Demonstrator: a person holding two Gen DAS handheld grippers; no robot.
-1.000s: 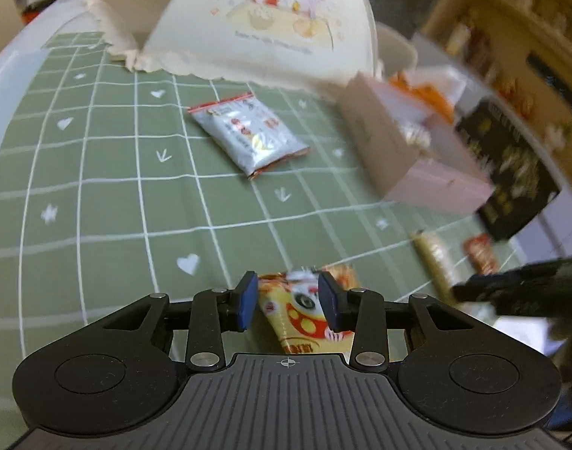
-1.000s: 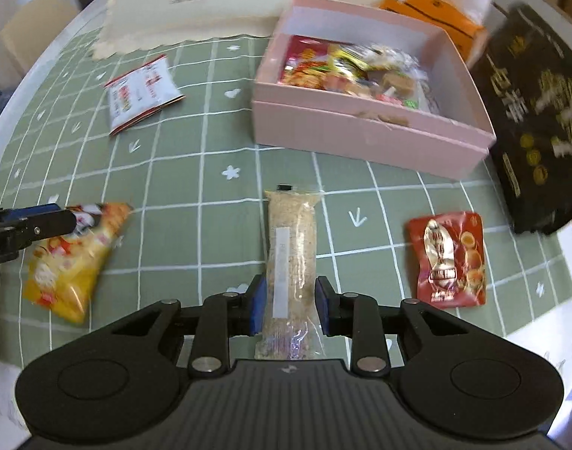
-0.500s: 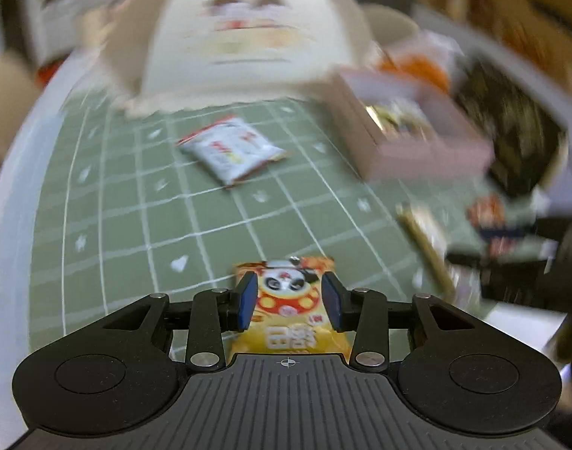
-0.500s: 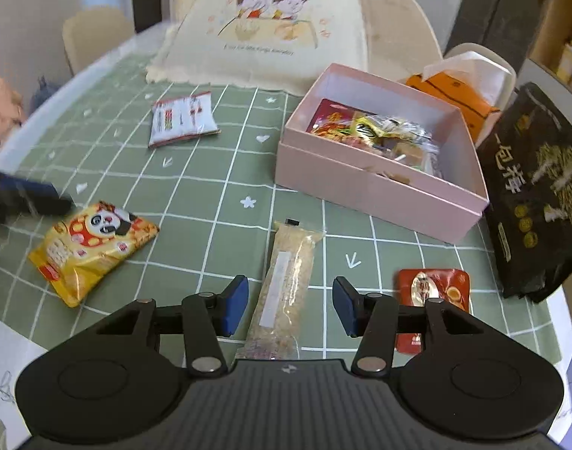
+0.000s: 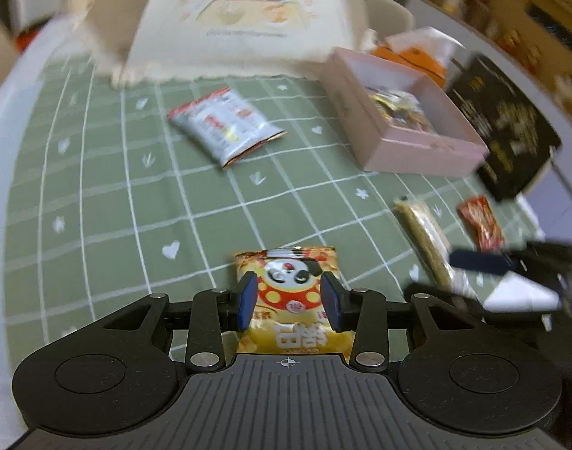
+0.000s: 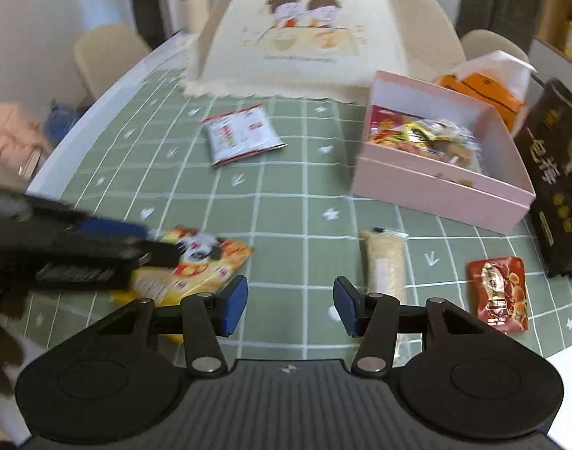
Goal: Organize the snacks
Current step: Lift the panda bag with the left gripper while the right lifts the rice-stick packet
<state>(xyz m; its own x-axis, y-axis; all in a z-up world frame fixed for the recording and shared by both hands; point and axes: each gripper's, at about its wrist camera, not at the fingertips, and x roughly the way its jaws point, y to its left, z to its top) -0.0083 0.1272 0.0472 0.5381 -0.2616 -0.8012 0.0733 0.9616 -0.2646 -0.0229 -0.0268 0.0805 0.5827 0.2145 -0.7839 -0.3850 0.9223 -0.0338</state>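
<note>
- The left gripper (image 5: 289, 302) has the yellow panda snack bag (image 5: 291, 300) between its blue pads (image 5: 247, 300). The log-free look: the pads sit at the bag's two sides and the jaws are closing a little, gripping it near the near edge of the tabletop (image 5: 98, 187).
- In the right wrist view the same panda bag (image 6: 207, 258) shows at the near left, partly under the dark left gripper (image 6: 110, 240).
- The right gripper (image 6: 289, 305) has its jaws apart with nothing between them, only green checked cloth.
- Just to the right of its right pad lies the long rice-cracker bar (image 6: 384, 262), flat on the cloth, not touched by the pads.
- Further right lies a small red snack packet (image 6: 499, 294).
- A white-and-red snack packet (image 6: 241, 135) lies far left of centre.
- The pink box (image 6: 436, 187) stands far right, open, with mixed snacks inside.
- A black bag (image 6: 559, 172) lies at the right edge, beside the box.
- A cream food cover (image 6: 301, 30) with a cartoon print stands at the far side.
</note>
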